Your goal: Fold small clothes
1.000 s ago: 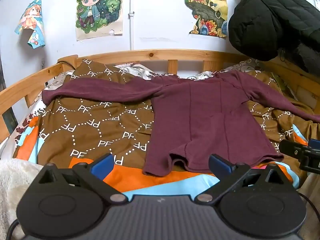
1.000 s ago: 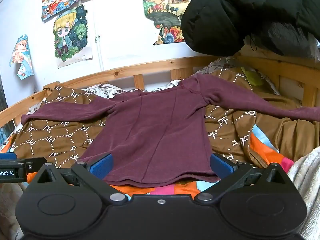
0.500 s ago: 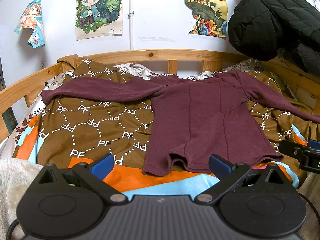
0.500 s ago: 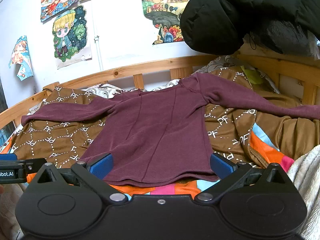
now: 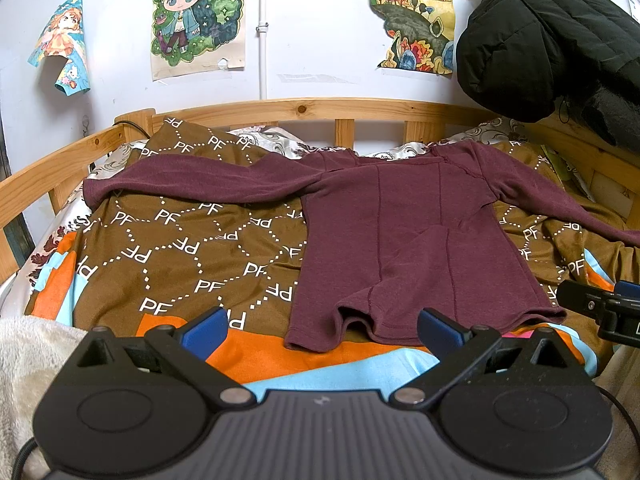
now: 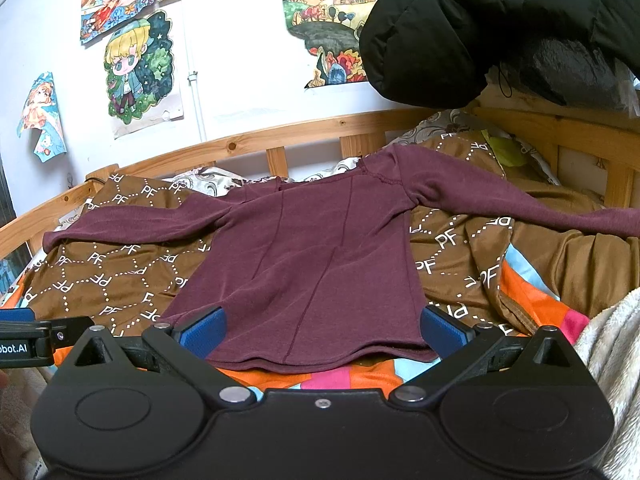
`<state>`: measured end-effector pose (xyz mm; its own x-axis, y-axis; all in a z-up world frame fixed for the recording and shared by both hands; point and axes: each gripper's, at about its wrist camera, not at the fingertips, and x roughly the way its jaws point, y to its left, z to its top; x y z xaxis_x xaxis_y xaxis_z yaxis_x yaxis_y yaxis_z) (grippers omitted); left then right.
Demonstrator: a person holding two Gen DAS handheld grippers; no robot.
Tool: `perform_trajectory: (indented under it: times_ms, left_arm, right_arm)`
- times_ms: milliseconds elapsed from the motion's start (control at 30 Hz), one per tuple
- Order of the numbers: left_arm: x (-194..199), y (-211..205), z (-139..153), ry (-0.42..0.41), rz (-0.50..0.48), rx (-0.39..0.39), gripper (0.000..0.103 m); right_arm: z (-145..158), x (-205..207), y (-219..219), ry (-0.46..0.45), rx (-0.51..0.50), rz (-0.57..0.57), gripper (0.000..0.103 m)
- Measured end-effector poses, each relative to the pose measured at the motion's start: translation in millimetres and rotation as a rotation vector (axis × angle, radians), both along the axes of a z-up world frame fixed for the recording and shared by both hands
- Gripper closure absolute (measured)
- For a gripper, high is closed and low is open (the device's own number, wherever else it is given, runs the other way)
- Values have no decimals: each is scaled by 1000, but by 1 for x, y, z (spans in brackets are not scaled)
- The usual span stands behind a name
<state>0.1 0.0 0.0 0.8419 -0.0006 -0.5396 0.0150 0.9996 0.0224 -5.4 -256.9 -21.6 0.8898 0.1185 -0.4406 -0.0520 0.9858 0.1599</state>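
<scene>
A maroon long-sleeved shirt (image 5: 408, 240) lies flat on the bed with both sleeves spread out, its hem towards me and slightly rippled. In the right wrist view the same shirt (image 6: 316, 256) fills the middle. My left gripper (image 5: 320, 330) is open, hovering just short of the hem's left half, with nothing between its blue pads. My right gripper (image 6: 324, 330) is open too, its fingers straddling the hem's width just in front of it. Each gripper's tip shows at the edge of the other's view.
The shirt rests on a brown patterned blanket (image 5: 180, 248) with orange and blue blocks. A wooden bed rail (image 5: 280, 106) runs behind, a black padded jacket (image 5: 560, 32) hangs at the right, and a cream fleece (image 6: 612, 344) lies at the near right. Posters cover the wall.
Both grippers have barely shifted; the right one has crept slightly closer to the hem. The shirt has not moved.
</scene>
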Motion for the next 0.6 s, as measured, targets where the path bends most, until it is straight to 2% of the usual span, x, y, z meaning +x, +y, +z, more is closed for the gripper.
perform_trajectory:
  times_ms: [600]
  left_arm:
    - [0, 0, 0, 1, 0, -2, 1]
  right_arm:
    - [-2, -1, 0, 3, 8, -2, 0]
